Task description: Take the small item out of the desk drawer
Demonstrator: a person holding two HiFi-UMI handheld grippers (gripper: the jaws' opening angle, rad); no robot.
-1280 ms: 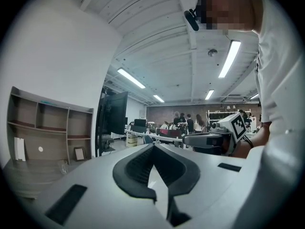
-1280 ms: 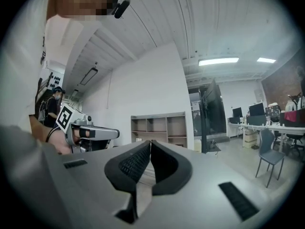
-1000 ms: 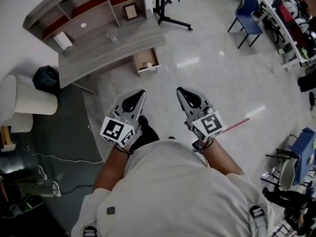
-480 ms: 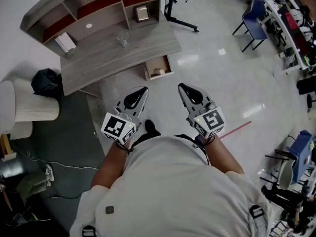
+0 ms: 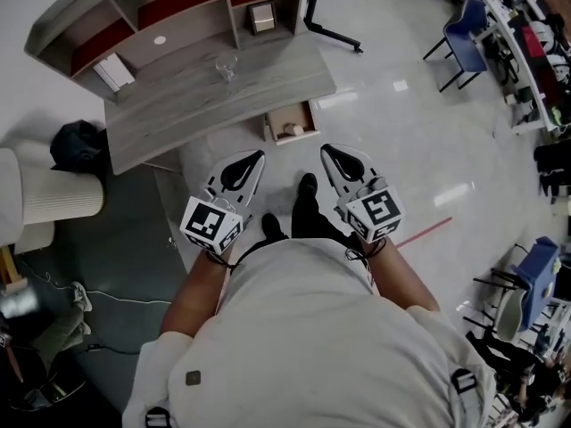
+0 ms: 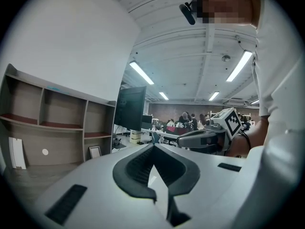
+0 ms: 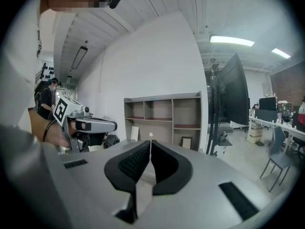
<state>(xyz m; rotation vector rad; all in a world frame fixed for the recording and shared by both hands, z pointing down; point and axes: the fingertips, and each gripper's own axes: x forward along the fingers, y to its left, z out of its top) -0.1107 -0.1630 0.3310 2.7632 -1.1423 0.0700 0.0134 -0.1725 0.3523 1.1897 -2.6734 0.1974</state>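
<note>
Approach step, grey left gripper (image 5: 257, 156) and right gripper (image 5: 325, 149) both closed, empty; next reach open wooden drawer (image 5: 309, 117), open jaws onto small pale round item (image 5: 290, 130).

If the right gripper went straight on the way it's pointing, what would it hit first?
Probably the desk, near its open drawer; the right gripper aims there across the floor, though depth is unclear.

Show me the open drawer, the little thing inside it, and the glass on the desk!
drawer (image 5: 302, 116): head view, on its bare wooden bottom.
small item (image 5: 288, 130): head view, on its middle.
glass (image 5: 227, 66): head view, on its middle.
</note>
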